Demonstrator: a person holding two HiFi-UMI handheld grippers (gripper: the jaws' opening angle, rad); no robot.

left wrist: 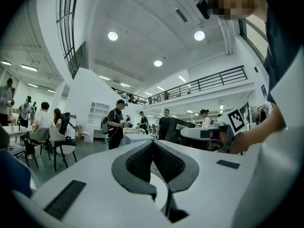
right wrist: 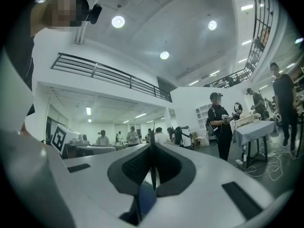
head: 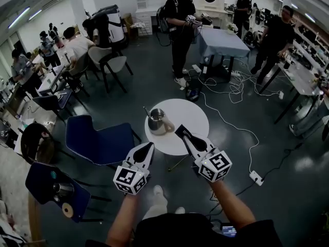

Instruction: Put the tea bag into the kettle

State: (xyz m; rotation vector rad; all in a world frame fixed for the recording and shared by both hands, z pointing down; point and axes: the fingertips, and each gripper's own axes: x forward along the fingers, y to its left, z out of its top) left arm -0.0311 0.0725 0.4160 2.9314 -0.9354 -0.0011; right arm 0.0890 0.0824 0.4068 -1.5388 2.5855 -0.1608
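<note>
I cannot find the tea bag on the table [head: 193, 118], and the kettle's [head: 156, 120] inside is too small to see. The right gripper [head: 179, 130] points just beside the kettle and the left gripper [head: 149, 146] is near. Both jaws are squeezed together with nothing in them. So I cannot say if the job is done.
</note>
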